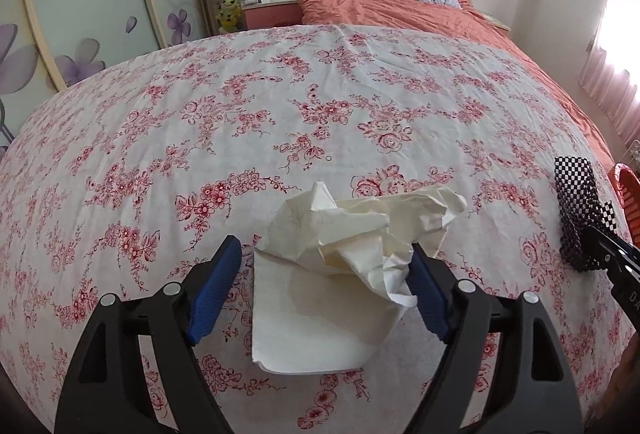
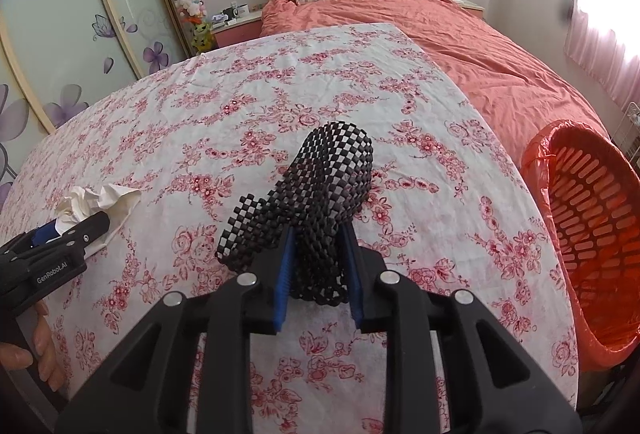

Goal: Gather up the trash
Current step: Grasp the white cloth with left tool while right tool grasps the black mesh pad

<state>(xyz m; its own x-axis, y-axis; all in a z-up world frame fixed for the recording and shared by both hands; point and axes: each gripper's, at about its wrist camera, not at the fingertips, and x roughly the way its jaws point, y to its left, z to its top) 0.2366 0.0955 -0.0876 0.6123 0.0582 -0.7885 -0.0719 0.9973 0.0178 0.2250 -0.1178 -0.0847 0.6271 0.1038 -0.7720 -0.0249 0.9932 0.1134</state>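
1. On the floral cloth (image 1: 280, 82) covering the near surface, with a bed in salmon bedding (image 2: 460, 46) beyond: two items of trash, one gripper at each.

2. Left gripper (image 1: 326, 266): jaws wide apart. The crumpled white paper (image 1: 352, 234) lies between the blue pads. The right-hand pad appears to touch the paper's edge; the left-hand pad (image 1: 216, 290) stands clear of it. Nothing is clamped.

3. Crumpled white paper: resting on the cloth, its crushed bulk at the fingertips, a flatter sheet trailing back toward the camera between the fingers. It sits off-centre in the gap, closer to the right-hand pad.

4. Right gripper (image 2: 318, 266): jaws narrow, blue pads pressed on the near end of the black mesh piece (image 2: 332, 186). Clamped on it.

5. Black mesh piece: a rolled, checkered lattice, its long axis running straight ahead from the fingers, the far end lying on or just above the cloth; which, the views do not settle.

6. Orange bin (image 2: 592, 234), lined with an orange bag: off the cloth's right edge, near the right gripper and well apart from the left.

7. Governing relation, as judgement: the bin lies to the right of both grippers, so the mesh has the shorter carry, sideways, along a line across its long axis. The paper must first be closed upon, then carried across the whole cloth.

8. Risk, as judgement: the loose trailing sheet may slip free of a grip taken only on the crumpled part.
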